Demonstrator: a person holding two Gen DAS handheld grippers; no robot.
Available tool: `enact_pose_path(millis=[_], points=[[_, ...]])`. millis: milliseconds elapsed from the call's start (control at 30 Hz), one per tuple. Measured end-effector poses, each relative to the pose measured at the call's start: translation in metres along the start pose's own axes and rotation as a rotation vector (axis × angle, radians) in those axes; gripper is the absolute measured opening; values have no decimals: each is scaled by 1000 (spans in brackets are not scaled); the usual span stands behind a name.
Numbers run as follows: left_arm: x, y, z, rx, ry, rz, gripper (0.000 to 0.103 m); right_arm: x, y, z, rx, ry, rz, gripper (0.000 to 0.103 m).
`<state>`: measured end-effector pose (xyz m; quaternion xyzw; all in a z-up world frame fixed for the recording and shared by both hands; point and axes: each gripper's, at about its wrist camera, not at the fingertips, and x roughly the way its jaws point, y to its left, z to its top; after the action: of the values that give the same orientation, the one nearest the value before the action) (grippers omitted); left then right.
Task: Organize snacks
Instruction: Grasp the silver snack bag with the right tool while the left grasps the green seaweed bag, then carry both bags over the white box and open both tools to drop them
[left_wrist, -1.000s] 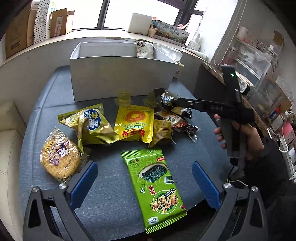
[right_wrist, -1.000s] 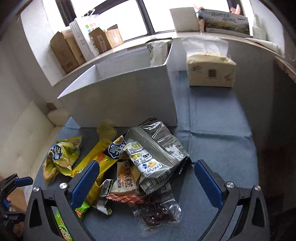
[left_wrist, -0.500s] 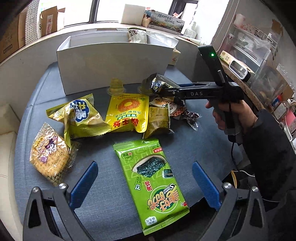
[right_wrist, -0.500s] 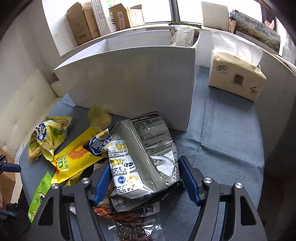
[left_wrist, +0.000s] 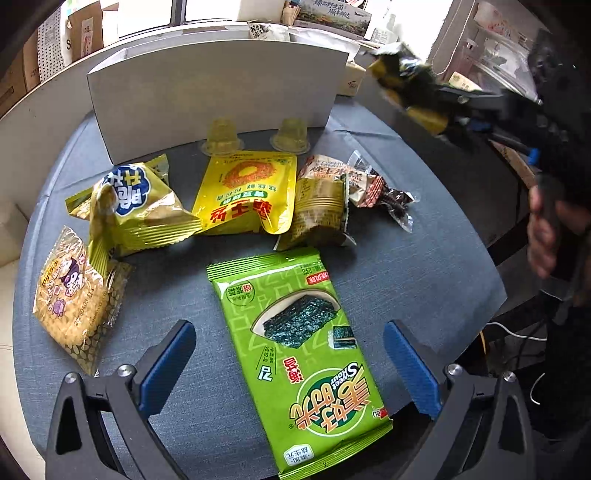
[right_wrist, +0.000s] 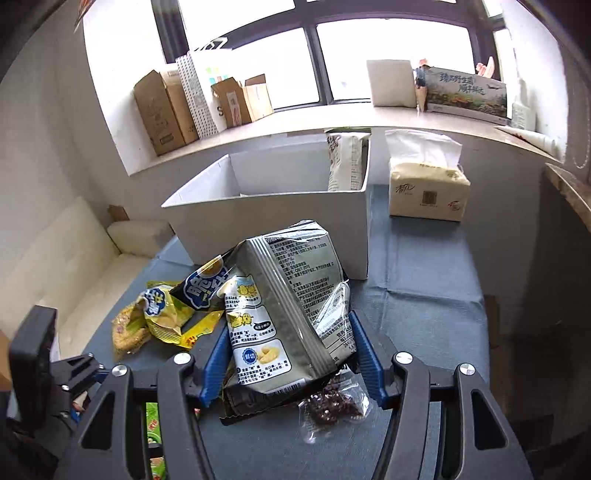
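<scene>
Closest in the left wrist view, the left gripper (left_wrist: 290, 365) is wide open and holds nothing. Its blue pads (left_wrist: 168, 363) sit on either side of a green seaweed pack (left_wrist: 301, 356) that lies flat on the gray-blue table (left_wrist: 436, 273).

Behind that pack is a row of snacks. A clear bag of round yellow crackers (left_wrist: 75, 295) is at the left. Next comes a puffy yellow chip bag (left_wrist: 133, 206), then a flat yellow pouch with a ring on it (left_wrist: 247, 192), then a small gold-brown packet (left_wrist: 321, 210). A clear packet of dark dried fruit (left_wrist: 384, 195) lies at the right end. Two small jelly cups (left_wrist: 221, 134) stand just in front of the white box (left_wrist: 218, 83).

The right wrist view shows things the left one does not. The right gripper (right_wrist: 290, 354) is squeezed shut on a silver chip bag (right_wrist: 280, 306), held up off the table. Only here can you read the bag's printed back and see the blue pads (right_wrist: 364, 354) pressing its sides. The dried fruit packet (right_wrist: 334, 404) shows below it. This view also looks down into the white box (right_wrist: 273, 214), where one tall snack bag (right_wrist: 347, 160) stands in the back right corner. A tissue pack (right_wrist: 428, 188) sits beside the box on the right.

In the left wrist view the same silver chip bag (left_wrist: 406, 85) is a blurry shape high at the right, and the inside of the box is hidden.
</scene>
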<state>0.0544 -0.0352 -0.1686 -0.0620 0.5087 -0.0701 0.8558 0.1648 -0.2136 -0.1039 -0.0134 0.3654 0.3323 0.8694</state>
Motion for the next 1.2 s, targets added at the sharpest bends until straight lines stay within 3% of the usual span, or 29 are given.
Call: enact_pose_path(millis=[267, 333, 367, 433, 500, 533, 633, 733, 1033, 1200], points=[[29, -23, -3, 71, 55, 153, 102, -41, 8, -13, 12, -37, -69, 65], [29, -24, -3, 74, 47, 145, 94, -42, 9, -17, 14, -32, -74, 65], [26, -24, -3, 76, 36, 144, 82, -41, 8, -20, 17, -27, -72, 65], [23, -21, -1, 60, 28, 146, 80, -40, 5, -24, 39, -21, -62, 65], [17, -12, 1, 17, 18, 94, 77, -37, 4, -26, 53, -15, -49, 65], [11, -7, 3, -2, 1, 66, 76, -36, 4, -27, 52, -14, -46, 65], [-13, -6, 7, 28, -83, 95, 76, -34, 7, -30, 56, -5, -39, 65], [-33, 2, 10, 20, -131, 68, 73, -32, 10, -30, 53, -3, -29, 65], [-34, 21, -2, 19, -107, 57, 71, -24, 17, -32, 50, 12, -10, 65], [-13, 23, -5, 5, -73, 76, 71, -19, 19, -35, 55, 24, 2, 65]])
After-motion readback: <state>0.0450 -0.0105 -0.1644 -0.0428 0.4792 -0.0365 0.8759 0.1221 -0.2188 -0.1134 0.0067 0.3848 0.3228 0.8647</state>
